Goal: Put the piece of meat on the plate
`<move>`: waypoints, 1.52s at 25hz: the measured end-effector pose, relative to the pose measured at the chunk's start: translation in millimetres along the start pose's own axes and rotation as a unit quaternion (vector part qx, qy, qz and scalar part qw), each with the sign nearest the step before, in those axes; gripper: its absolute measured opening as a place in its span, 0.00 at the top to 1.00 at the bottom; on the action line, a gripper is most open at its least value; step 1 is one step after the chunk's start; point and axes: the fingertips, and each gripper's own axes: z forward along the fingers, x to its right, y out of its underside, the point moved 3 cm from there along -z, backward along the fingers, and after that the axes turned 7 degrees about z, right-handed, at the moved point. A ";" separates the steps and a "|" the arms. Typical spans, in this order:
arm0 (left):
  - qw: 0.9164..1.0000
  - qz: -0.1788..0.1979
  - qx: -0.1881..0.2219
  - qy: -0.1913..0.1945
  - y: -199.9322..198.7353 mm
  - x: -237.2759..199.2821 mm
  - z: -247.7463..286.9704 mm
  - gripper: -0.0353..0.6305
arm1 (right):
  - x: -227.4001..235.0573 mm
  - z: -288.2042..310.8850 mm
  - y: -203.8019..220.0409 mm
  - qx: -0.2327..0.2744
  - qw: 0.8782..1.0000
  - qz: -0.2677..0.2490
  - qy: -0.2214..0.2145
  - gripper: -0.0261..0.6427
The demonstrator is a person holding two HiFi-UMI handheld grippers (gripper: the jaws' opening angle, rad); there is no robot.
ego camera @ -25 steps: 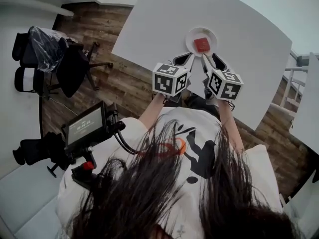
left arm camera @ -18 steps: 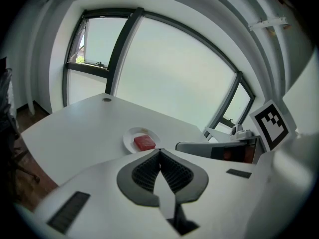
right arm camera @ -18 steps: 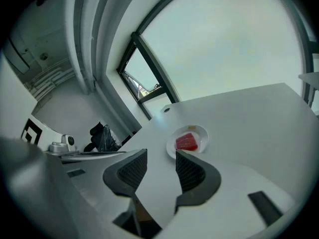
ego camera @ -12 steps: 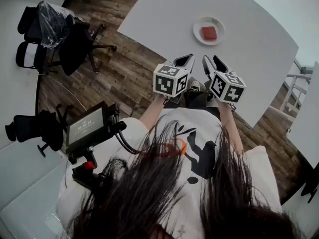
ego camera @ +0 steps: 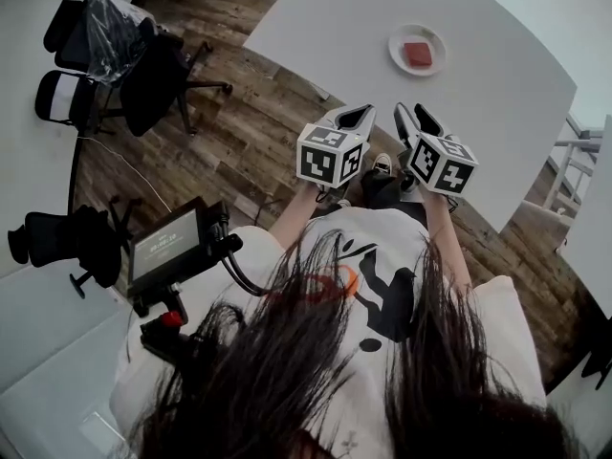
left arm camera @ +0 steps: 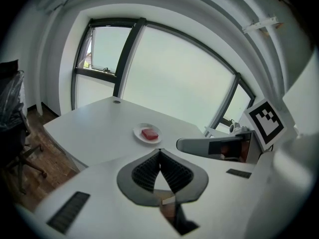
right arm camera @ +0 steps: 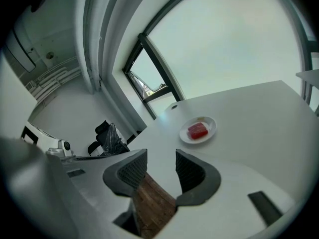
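Far off to the left of both sets of jaws, office chairs (ego camera: 115, 75) stand on the wooden floor (ego camera: 249, 151). The left gripper (left arm camera: 160, 153) has its jaws pressed together at the tips, with nothing between them. Just beside it, the right gripper (right arm camera: 160, 158) holds its jaws a little apart and grips nothing; only floor shows through the gap. Both point toward the white table (ego camera: 497, 94). The piece of meat (ego camera: 418, 54) lies on the plate (ego camera: 400, 46), on the table well ahead of the jaws, slightly right of the right gripper's gap.
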 end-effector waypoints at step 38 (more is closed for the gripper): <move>0.998 0.015 0.008 0.067 132.9 116.5 -156.0 0.94 | -70.2 -192.6 170.5 0.049 0.998 0.028 0.040 0.68</move>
